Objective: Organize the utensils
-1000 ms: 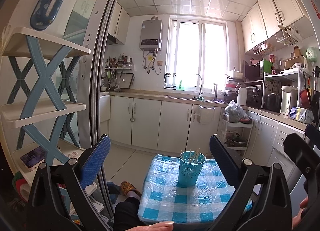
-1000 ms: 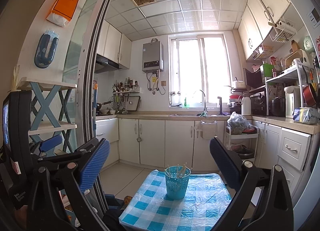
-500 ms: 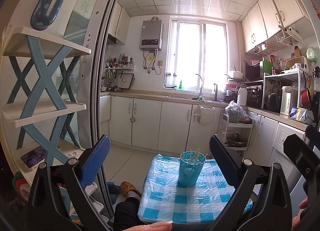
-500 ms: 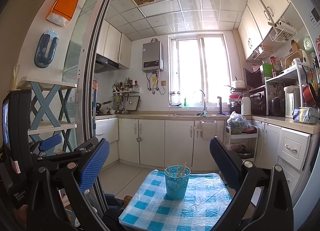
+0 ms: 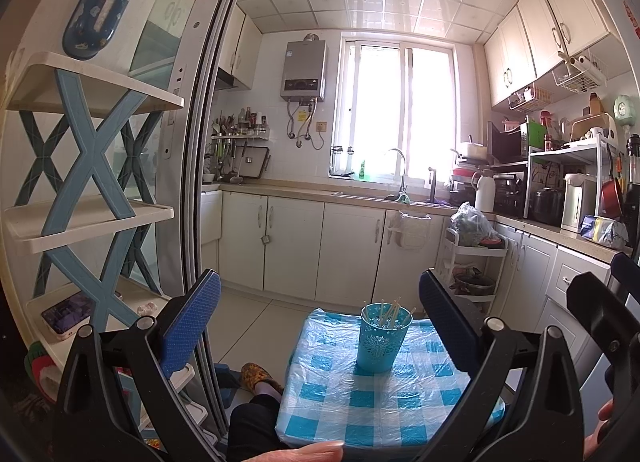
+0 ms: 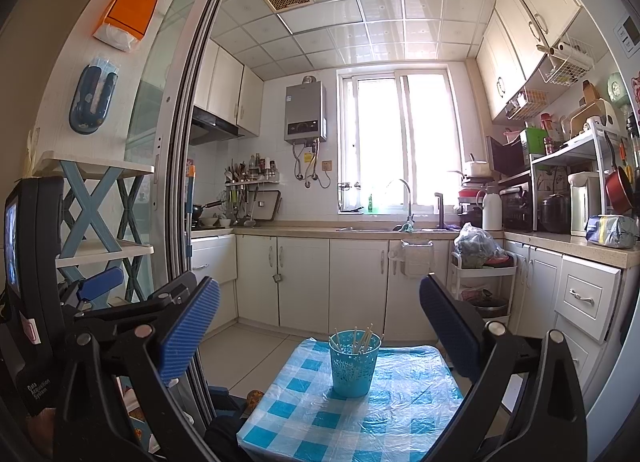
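We held both grippers raised and spread wide, gripping nothing: the left gripper and the right gripper. The teal utensil holder with chopsticks stood upright near the far edge of the small checkered table, with bare cloth all around it.

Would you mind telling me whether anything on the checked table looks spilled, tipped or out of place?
Nothing stands out: the turquoise utensil cup stands upright on the checked tablecloth, chopsticks inside, no spill visible.
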A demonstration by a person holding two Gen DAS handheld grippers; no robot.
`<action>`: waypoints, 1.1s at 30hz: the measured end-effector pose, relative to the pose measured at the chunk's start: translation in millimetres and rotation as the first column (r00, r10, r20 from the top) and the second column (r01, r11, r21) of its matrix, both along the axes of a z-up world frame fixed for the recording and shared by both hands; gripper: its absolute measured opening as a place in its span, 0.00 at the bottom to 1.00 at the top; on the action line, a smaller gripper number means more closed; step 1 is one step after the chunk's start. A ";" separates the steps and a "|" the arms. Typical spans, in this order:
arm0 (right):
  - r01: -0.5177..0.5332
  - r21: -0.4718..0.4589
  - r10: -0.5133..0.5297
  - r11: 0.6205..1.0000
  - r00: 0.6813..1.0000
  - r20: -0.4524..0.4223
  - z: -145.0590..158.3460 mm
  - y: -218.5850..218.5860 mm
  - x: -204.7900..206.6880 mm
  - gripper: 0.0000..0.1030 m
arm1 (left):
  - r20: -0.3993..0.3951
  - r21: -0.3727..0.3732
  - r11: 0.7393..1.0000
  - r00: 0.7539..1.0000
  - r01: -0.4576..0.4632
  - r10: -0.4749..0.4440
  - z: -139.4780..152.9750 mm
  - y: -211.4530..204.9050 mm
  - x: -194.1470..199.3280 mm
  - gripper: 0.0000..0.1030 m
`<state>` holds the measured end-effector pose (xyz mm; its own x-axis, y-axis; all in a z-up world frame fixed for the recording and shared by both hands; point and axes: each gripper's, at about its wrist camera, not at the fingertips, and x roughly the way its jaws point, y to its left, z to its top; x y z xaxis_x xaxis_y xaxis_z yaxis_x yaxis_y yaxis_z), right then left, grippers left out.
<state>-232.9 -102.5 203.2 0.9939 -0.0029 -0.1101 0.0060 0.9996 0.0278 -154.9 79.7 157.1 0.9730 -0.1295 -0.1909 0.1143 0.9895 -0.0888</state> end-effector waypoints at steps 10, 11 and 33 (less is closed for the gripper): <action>0.000 -0.003 0.000 1.000 1.000 0.000 -0.3 0.0 -0.5 0.93 | -0.001 -0.001 1.000 1.000 0.000 0.000 -0.2 0.1 -0.1 0.93; 0.000 -0.003 0.000 1.000 1.000 0.000 -0.3 0.1 -0.6 0.93 | 0.000 -0.001 1.000 1.000 0.000 0.000 -0.2 0.1 -0.3 0.93; -0.009 -0.013 0.009 1.000 0.999 -0.037 -12.0 -7.1 6.8 0.93 | -0.039 -0.011 1.000 0.999 0.016 -0.016 -7.9 -0.7 7.7 0.93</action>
<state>-226.2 -109.6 191.2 0.9891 0.0042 -0.1471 -0.0021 0.9999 0.0144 -147.1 79.0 149.2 0.9626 -0.1473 -0.2276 0.1264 0.9865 -0.1040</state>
